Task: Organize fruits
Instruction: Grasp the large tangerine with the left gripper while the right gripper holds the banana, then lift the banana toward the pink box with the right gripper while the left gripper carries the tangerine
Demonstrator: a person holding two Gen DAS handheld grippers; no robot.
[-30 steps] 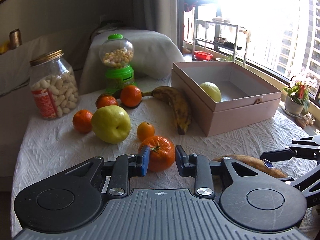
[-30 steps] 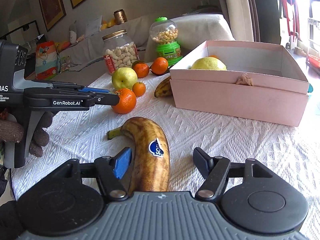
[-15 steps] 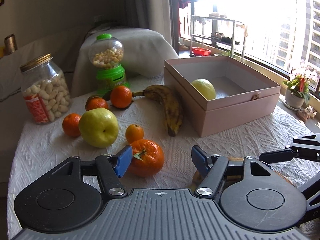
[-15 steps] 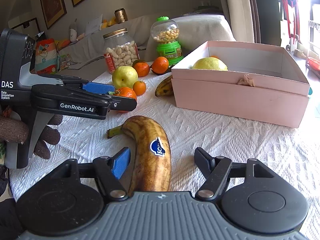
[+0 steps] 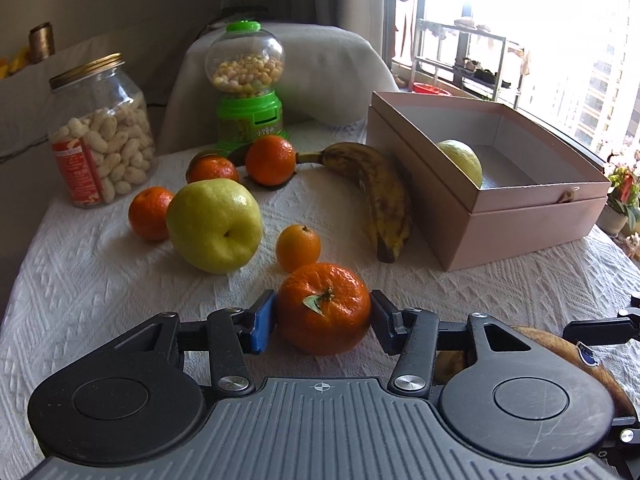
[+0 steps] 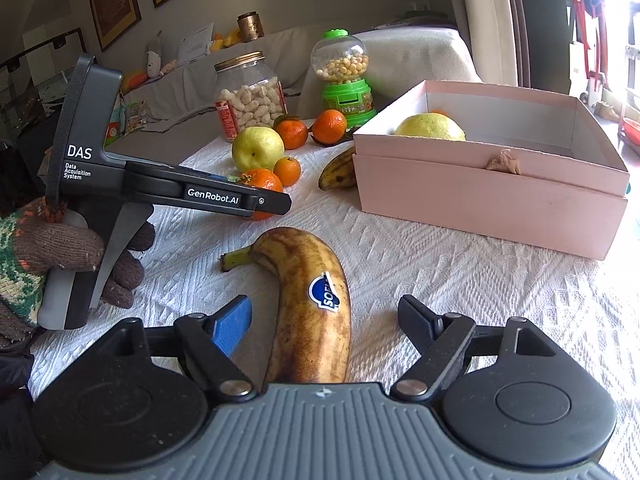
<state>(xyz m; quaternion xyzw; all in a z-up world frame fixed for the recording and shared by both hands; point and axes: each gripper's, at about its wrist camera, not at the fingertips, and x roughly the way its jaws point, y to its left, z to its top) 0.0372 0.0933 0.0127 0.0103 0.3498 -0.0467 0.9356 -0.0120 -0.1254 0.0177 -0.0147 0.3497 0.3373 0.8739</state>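
My left gripper (image 5: 322, 320) is shut on a big orange tangerine (image 5: 324, 307) resting on the white cloth; both pads touch its sides. My right gripper (image 6: 326, 318) is open around a spotted banana with a blue sticker (image 6: 310, 304), pads apart from it. A pink box (image 5: 520, 216) on the right holds a yellow-green fruit (image 5: 462, 158). A green apple (image 5: 214, 224), a second banana (image 5: 380, 192) and several small tangerines (image 5: 298, 248) lie on the cloth. The left gripper also shows in the right wrist view (image 6: 276, 204).
A jar of peanuts (image 5: 102, 136) and a green candy dispenser (image 5: 248, 84) stand at the back of the table. The table's left edge runs close to the jar. A window and a flower pot (image 5: 620, 204) are at the right.
My left gripper opened, moved forward around the big tangerine and closed on it. My right gripper stayed open over the stickered banana.
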